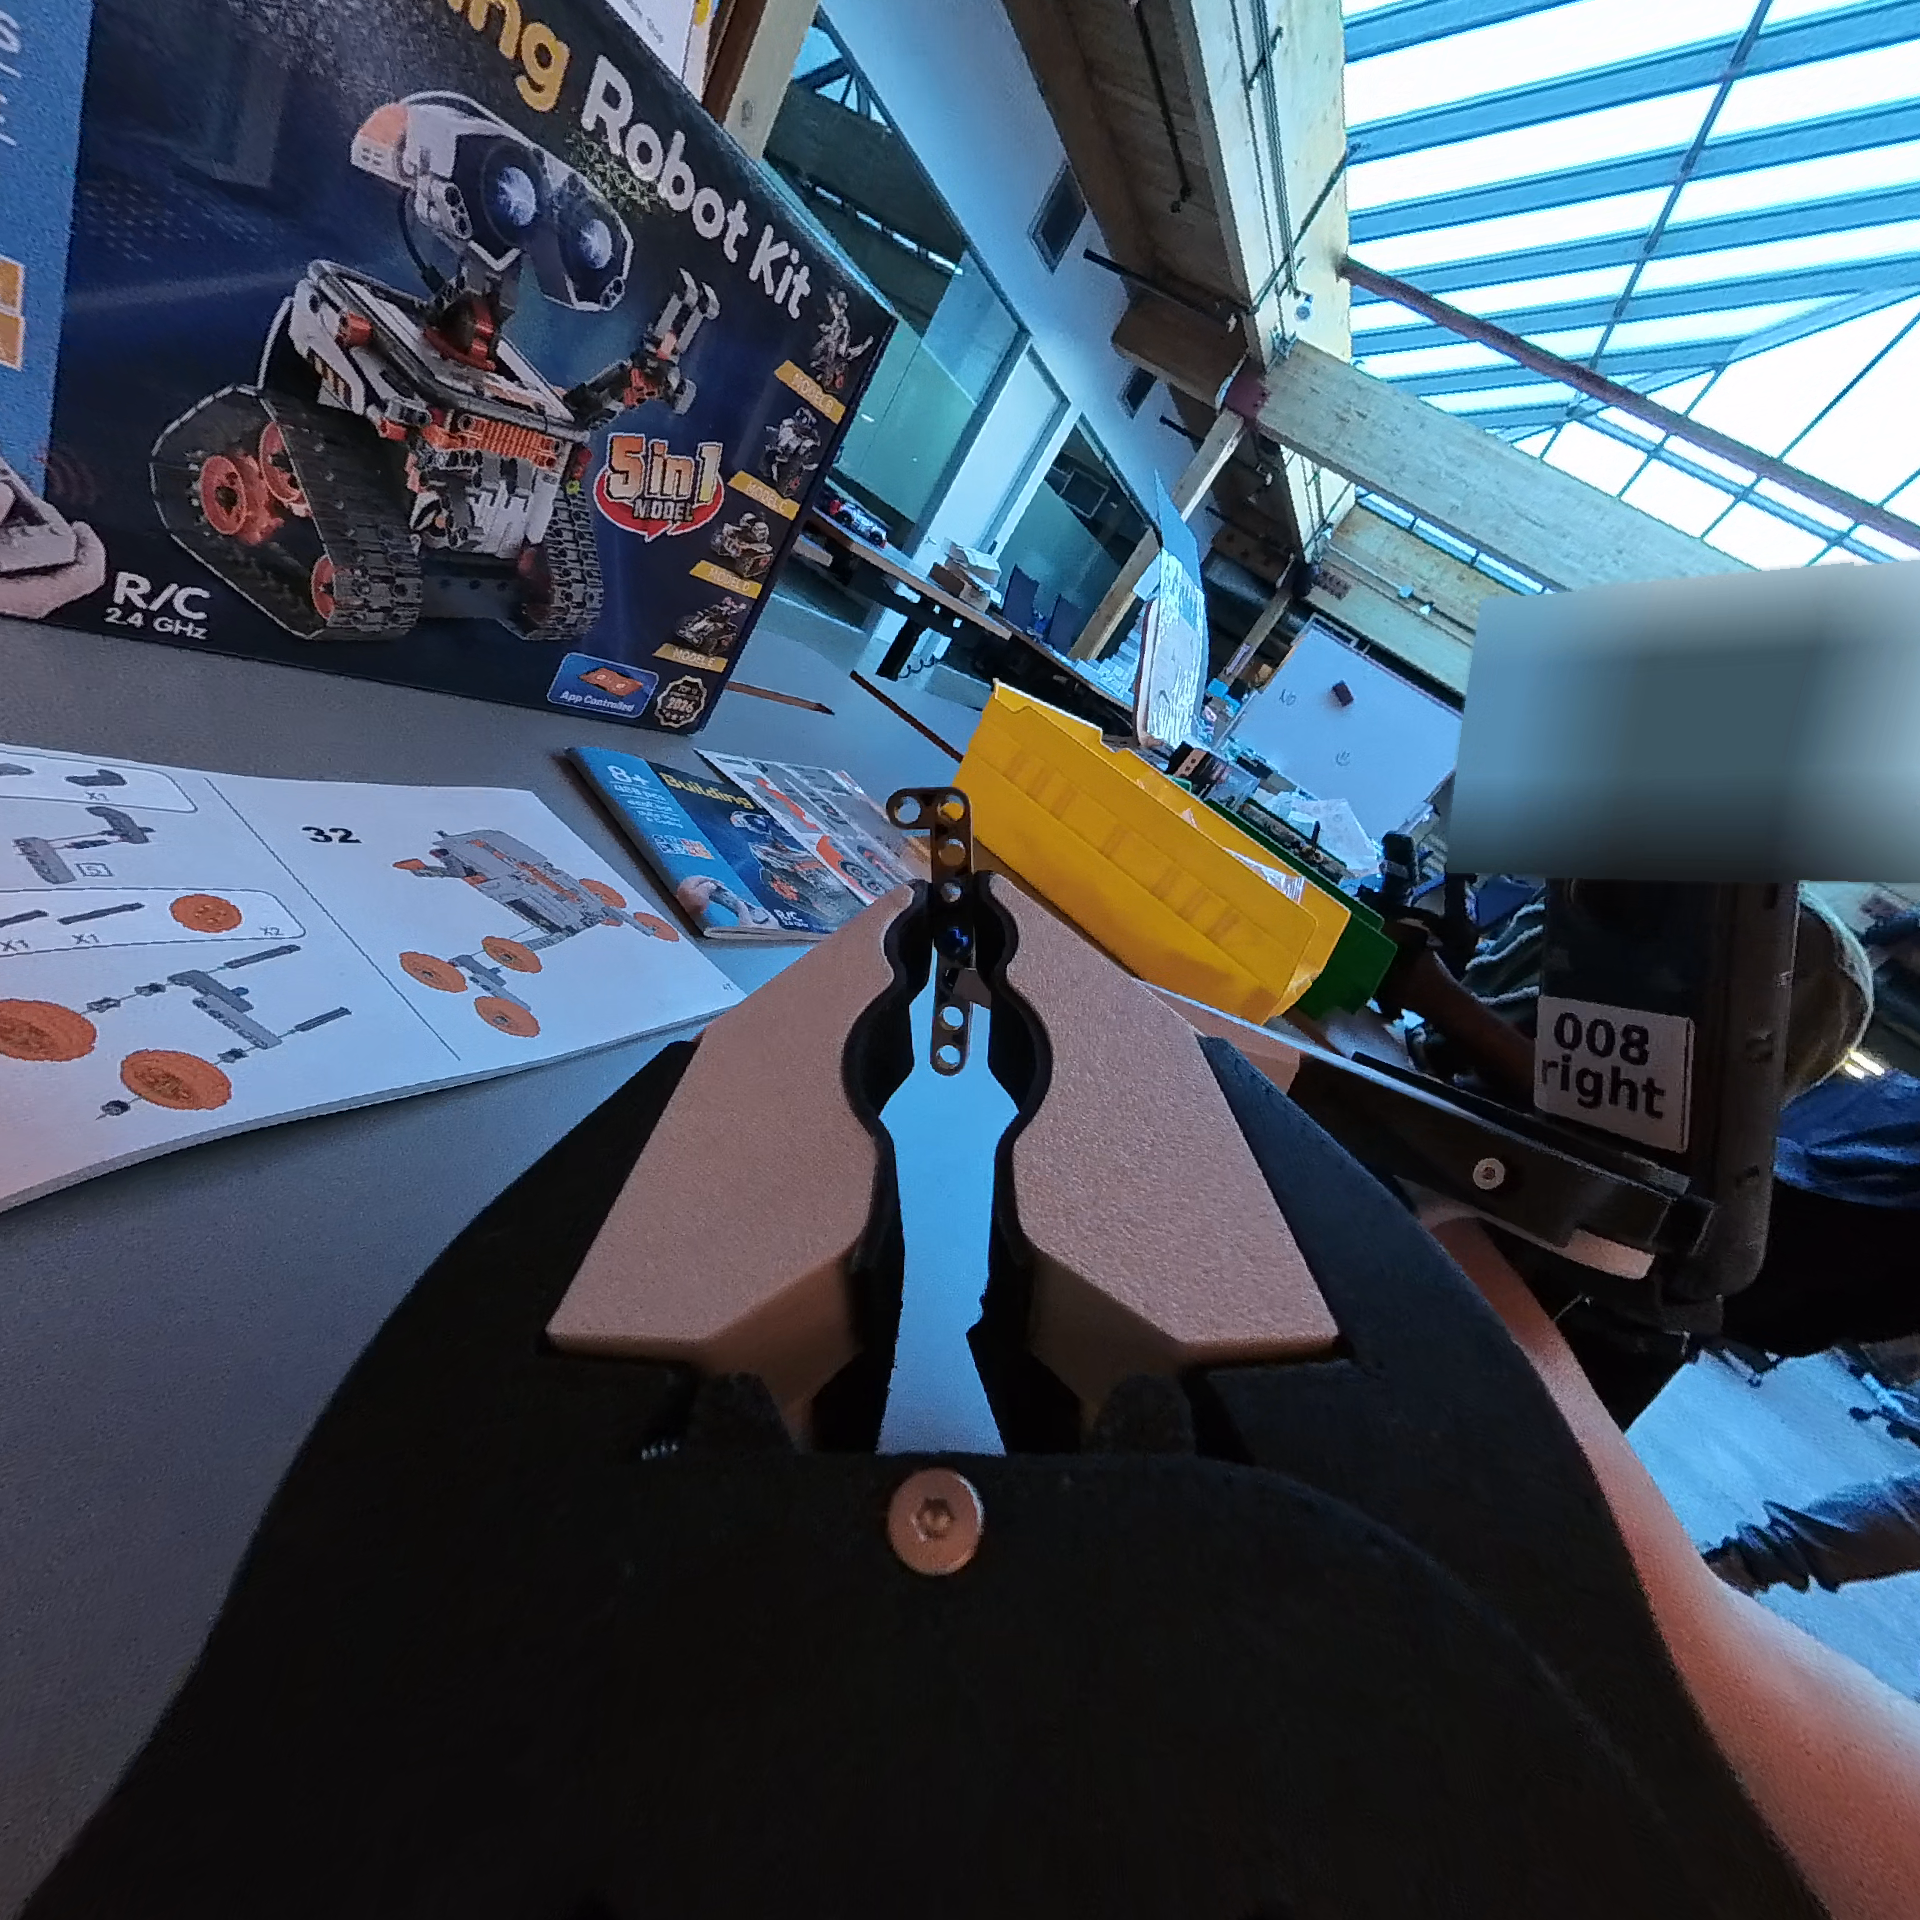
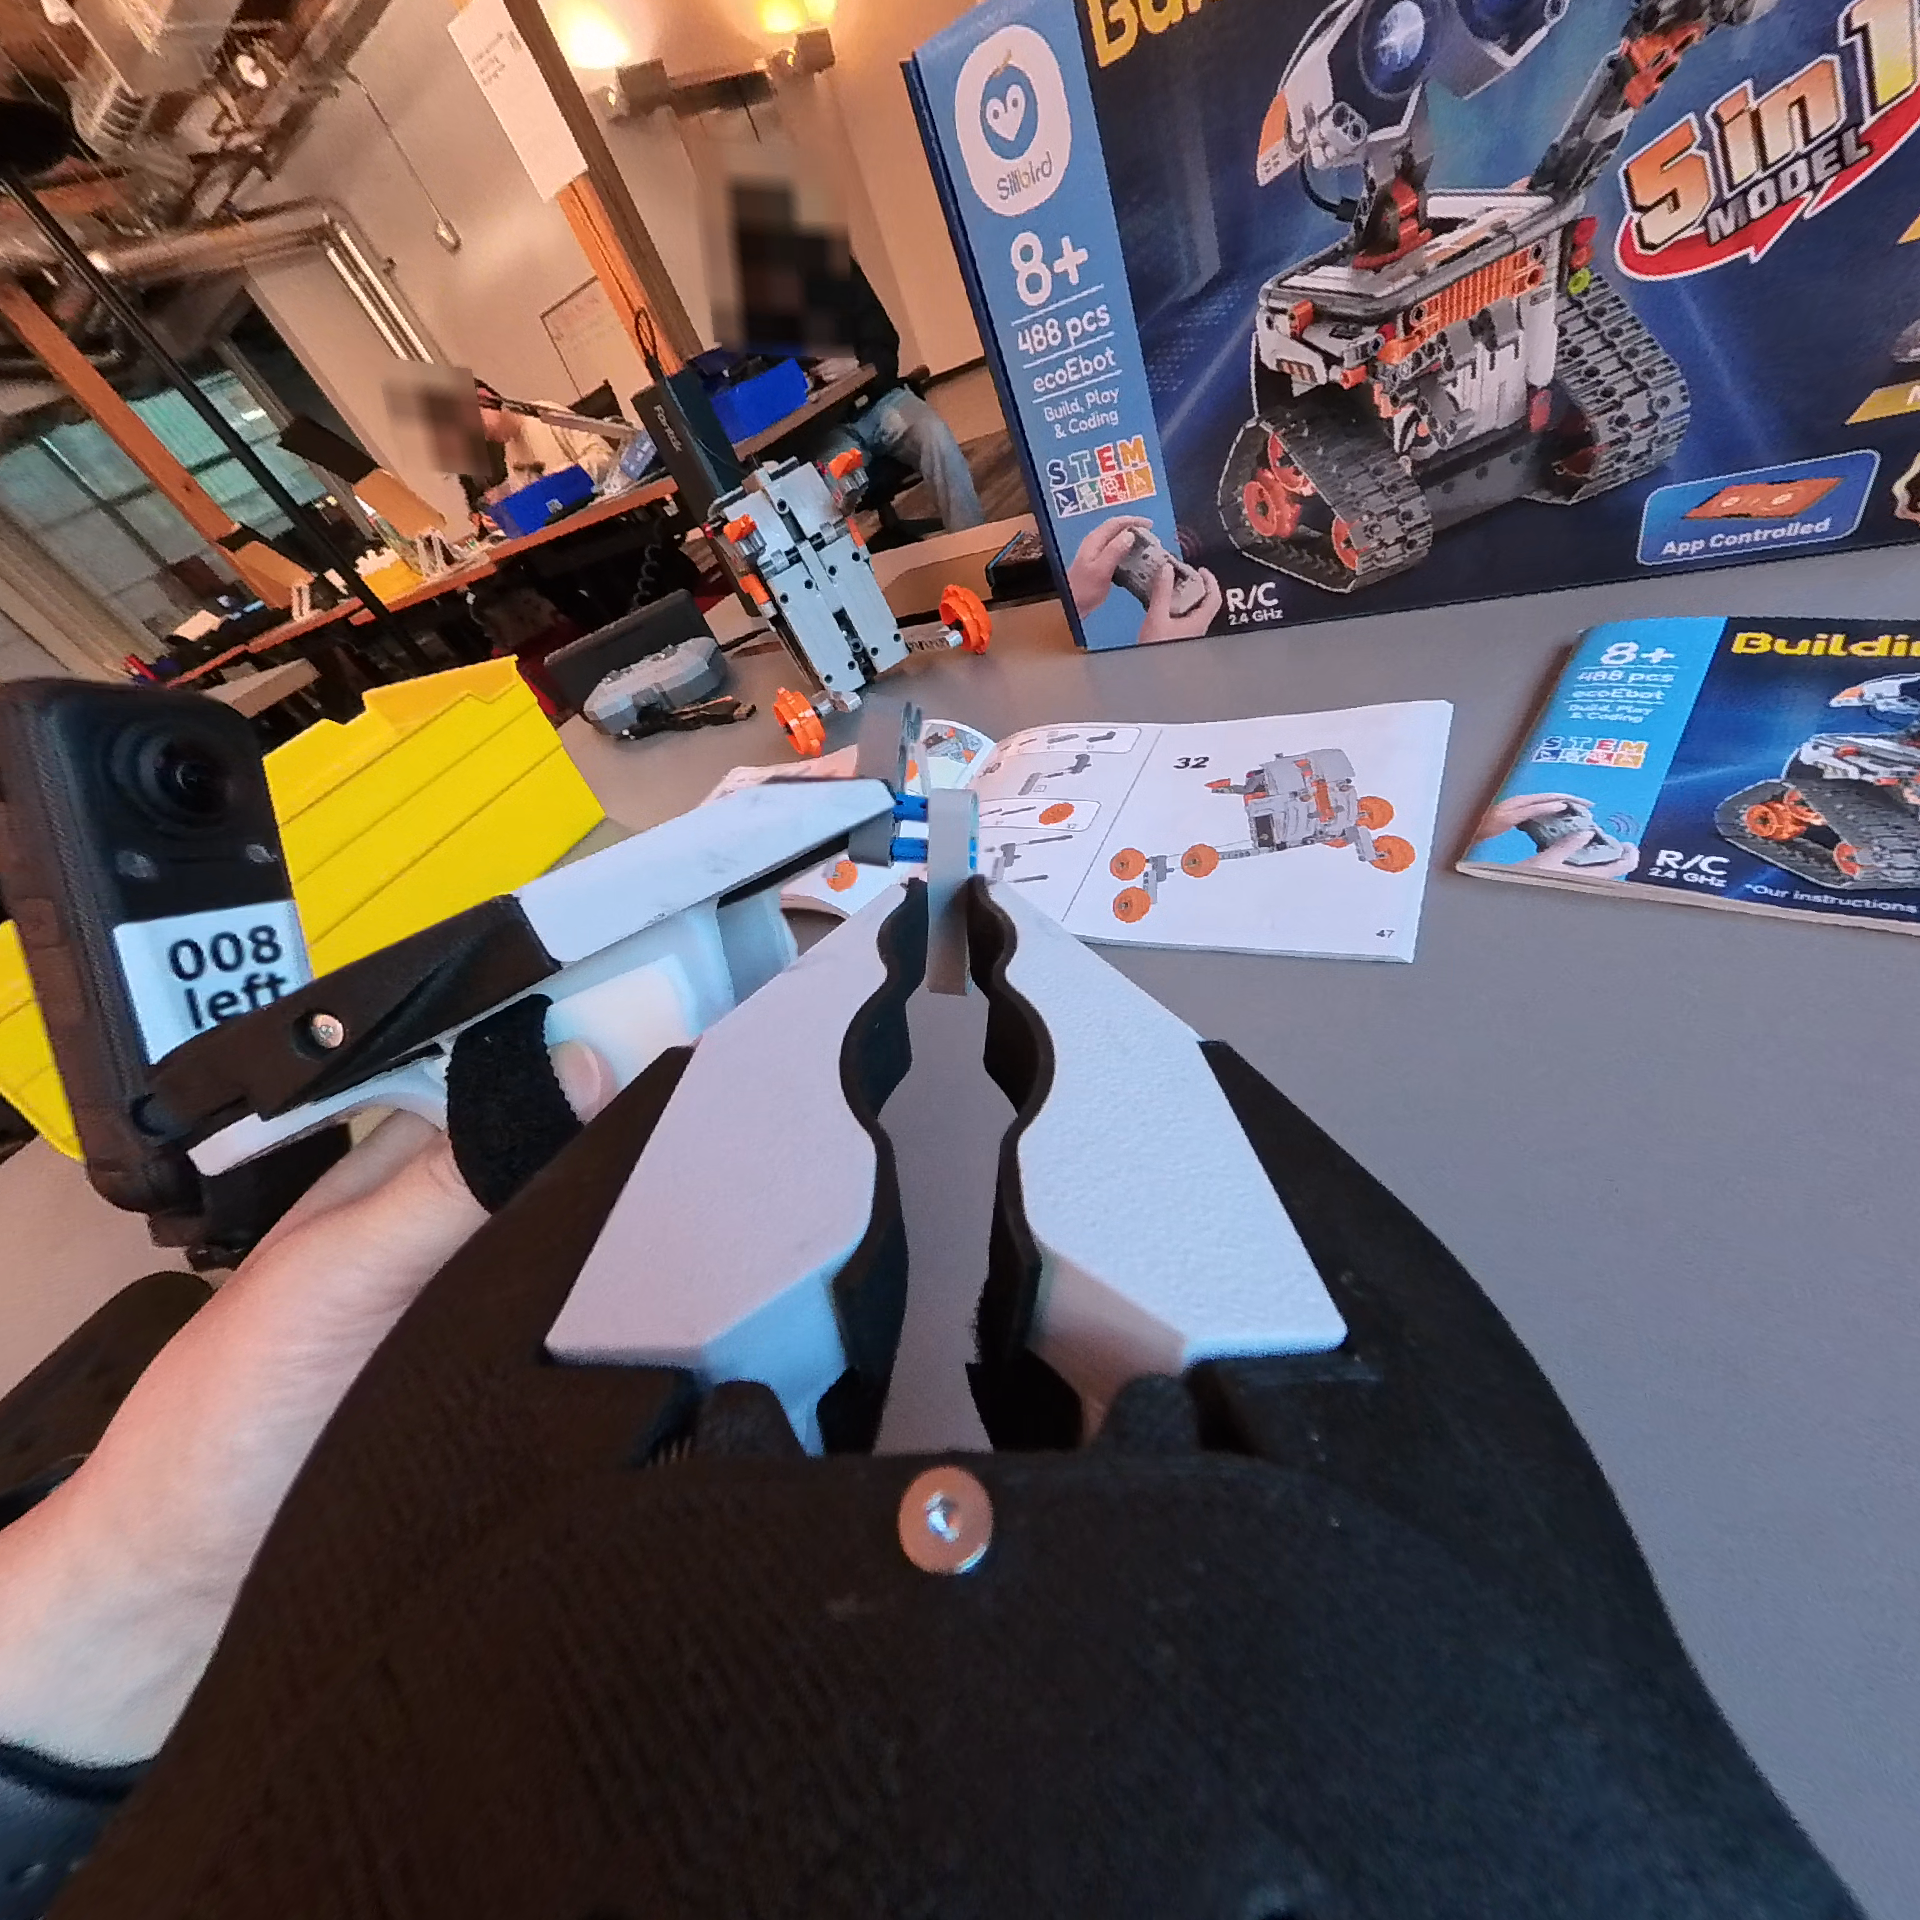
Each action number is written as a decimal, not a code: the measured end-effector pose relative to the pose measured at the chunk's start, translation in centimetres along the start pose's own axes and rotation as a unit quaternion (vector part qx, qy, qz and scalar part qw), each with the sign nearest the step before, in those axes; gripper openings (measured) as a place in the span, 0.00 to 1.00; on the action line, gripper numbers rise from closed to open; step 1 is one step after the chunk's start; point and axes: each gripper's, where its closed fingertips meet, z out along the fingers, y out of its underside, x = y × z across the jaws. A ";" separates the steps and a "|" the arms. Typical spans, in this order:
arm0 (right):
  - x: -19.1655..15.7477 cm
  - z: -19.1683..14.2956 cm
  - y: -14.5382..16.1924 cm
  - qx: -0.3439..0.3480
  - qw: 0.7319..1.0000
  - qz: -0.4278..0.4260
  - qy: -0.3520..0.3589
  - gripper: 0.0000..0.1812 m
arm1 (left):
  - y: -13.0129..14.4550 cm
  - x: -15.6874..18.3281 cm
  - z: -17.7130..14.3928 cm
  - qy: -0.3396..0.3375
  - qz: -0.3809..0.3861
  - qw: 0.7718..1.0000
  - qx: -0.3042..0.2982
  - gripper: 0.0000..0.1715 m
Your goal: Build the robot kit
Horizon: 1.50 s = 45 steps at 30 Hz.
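My left hand-held gripper (image 1: 951,940) clamps a dark holed beam (image 1: 948,914); my right hand-held gripper (image 2: 948,935) pinches a grey brick piece (image 2: 950,894) on blue pins (image 2: 910,821).

A grey desk (image 2: 1558,1143) fills the foreground of a large open workshop. Overhead, heavy timber beams (image 1: 1455,468) run beneath a glazed roof (image 1: 1662,208) that lets in bright daylight. Farther back stand long worktables (image 2: 540,530) under warm lamps (image 2: 592,31), beside pale walls.
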 end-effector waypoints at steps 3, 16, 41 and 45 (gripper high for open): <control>-0.2 -0.1 -0.3 0.008 1.000 0.005 -0.011 0.04 | -0.2 0.1 0.0 0.005 -0.005 1.000 0.010 0.02; -0.3 0.1 -0.2 0.003 1.000 0.008 -0.027 0.04 | -0.3 0.1 -0.1 0.004 -0.008 1.000 0.014 0.02; -0.1 -0.7 -0.5 0.016 1.000 -0.021 -0.015 0.04 | -0.1 1.0 0.2 0.009 0.020 1.000 0.001 0.03; -0.3 -0.9 -0.9 0.015 0.999 -0.048 -0.016 0.04 | -0.4 1.2 0.1 0.019 0.011 1.000 0.011 0.03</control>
